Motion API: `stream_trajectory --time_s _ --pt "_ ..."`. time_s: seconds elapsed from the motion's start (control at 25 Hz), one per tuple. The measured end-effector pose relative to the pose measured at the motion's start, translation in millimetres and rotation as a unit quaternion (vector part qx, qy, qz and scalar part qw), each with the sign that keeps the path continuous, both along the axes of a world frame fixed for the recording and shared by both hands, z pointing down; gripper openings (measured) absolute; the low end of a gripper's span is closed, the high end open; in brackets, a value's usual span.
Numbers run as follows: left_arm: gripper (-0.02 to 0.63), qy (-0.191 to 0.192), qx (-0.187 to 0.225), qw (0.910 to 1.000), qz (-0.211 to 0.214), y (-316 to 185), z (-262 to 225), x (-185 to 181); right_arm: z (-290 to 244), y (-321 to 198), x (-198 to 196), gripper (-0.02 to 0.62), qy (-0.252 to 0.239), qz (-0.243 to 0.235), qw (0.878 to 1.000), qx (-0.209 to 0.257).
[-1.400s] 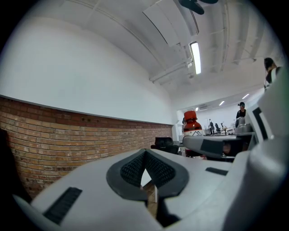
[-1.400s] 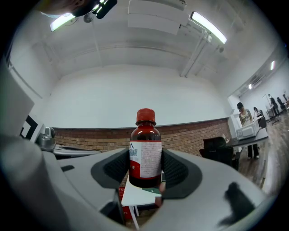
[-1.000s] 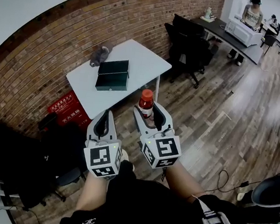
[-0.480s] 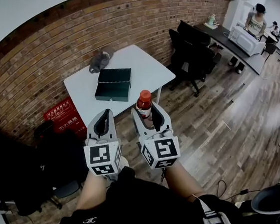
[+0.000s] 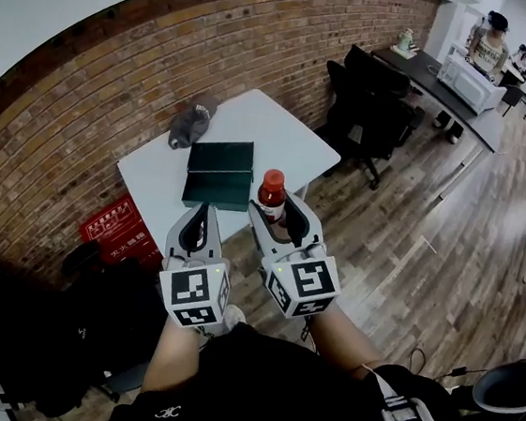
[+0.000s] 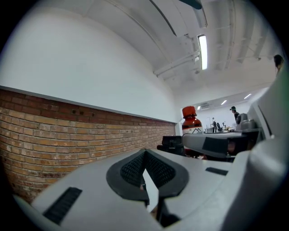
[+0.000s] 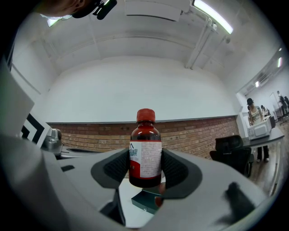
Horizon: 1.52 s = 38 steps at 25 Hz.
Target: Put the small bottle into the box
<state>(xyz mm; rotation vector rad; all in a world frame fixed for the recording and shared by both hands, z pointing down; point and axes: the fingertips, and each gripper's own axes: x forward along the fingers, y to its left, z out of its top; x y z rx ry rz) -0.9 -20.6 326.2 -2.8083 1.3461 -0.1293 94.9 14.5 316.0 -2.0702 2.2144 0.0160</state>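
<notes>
A small dark-red bottle (image 5: 272, 195) with a red cap and white label stands upright between the jaws of my right gripper (image 5: 278, 218), which is shut on it. The right gripper view shows the bottle (image 7: 145, 151) gripped at its label, with a corner of the dark green box (image 7: 146, 200) below it. That box (image 5: 219, 173) lies open on the white table (image 5: 290, 134), just ahead of both grippers. My left gripper (image 5: 200, 223) is shut with nothing in it, held beside the right one. From the left gripper view the bottle (image 6: 191, 124) shows to the right.
A grey cap-like object (image 5: 192, 116) lies on the table's far left corner by the brick wall (image 5: 89, 81). A red box (image 5: 118, 223) sits on the floor under the table. Black office chairs (image 5: 374, 109) stand to the right; a person (image 5: 490, 51) stands by a far desk.
The table and box have come closer and slid rightward in the head view as the person advances. Both grippers keep their pose; the bottle stays gripped.
</notes>
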Motion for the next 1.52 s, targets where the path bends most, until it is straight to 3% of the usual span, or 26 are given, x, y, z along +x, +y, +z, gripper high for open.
stream_trajectory --time_s 0.8,1.08,1.28,1.52 --pt "0.008 0.005 -0.017 0.9998 -0.008 -196.2 7.3 -42.0 7.6 -203.1 -43.1 0.215 0.022 -0.026 0.999 -0.028" --pt "0.008 0.020 -0.063 0.9977 0.013 -235.0 30.6 -43.2 27.3 -236.1 -39.0 0.215 0.012 -0.014 0.998 -0.052" --pt "0.008 -0.015 -0.044 0.9988 -0.011 -250.7 38.8 -47.5 42.7 -254.4 -39.7 0.215 0.011 -0.025 0.997 -0.073" --pt "0.008 -0.015 -0.059 0.9978 -0.028 -273.0 49.3 -39.2 54.2 -279.7 -28.2 0.215 0.016 -0.044 0.995 -0.083"
